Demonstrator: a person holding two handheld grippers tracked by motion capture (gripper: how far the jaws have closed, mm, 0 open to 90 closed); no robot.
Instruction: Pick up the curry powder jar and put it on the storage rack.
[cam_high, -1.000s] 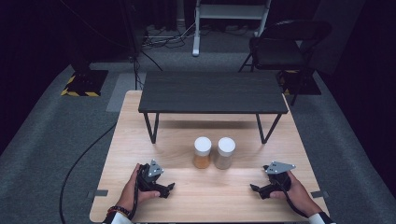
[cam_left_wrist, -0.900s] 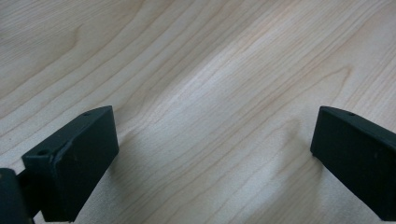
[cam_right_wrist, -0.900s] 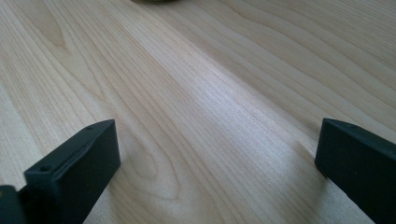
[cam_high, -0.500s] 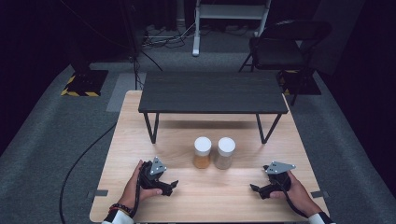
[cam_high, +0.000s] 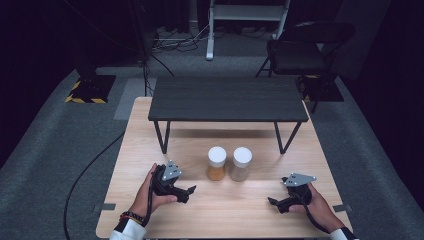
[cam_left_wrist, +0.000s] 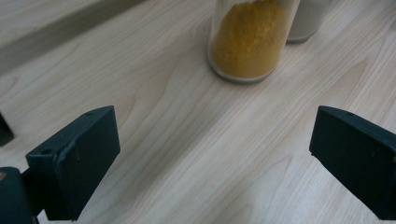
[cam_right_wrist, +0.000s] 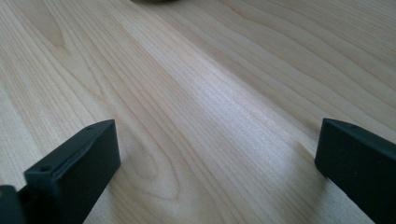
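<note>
While both hands sit low near the front edge of the light wooden table (cam_high: 150, 135), the left gripper (cam_high: 189, 191) points right, toward the two jars, and its jaws stand wide apart with nothing between them; in the left gripper view only bare wood lies between the black jaws. The jar of orange-yellow powder (cam_high: 216, 164) stands upright with a white lid, near the left gripper's tips but not touching, ahead of and a bit right of them; in the left gripper view its glass base (cam_left_wrist: 250, 39) sits beyond the gap, toward the upper middle. The jar of pale grey-beige powder (cam_high: 241, 163) stands just beside it on the right, also white-lidded; I can't tell whether the two touch. The right gripper (cam_high: 272, 202) is well apart from both jars, pointing left, jaws spread and empty; the right gripper view shows wood grain between them. A dark low bench-like stand (cam_high: 227, 99) with thin black legs spans the table's far half, behind the jars. A black folding chair (cam_high: 295, 52) stands on the grey floor beyond the table.
</note>
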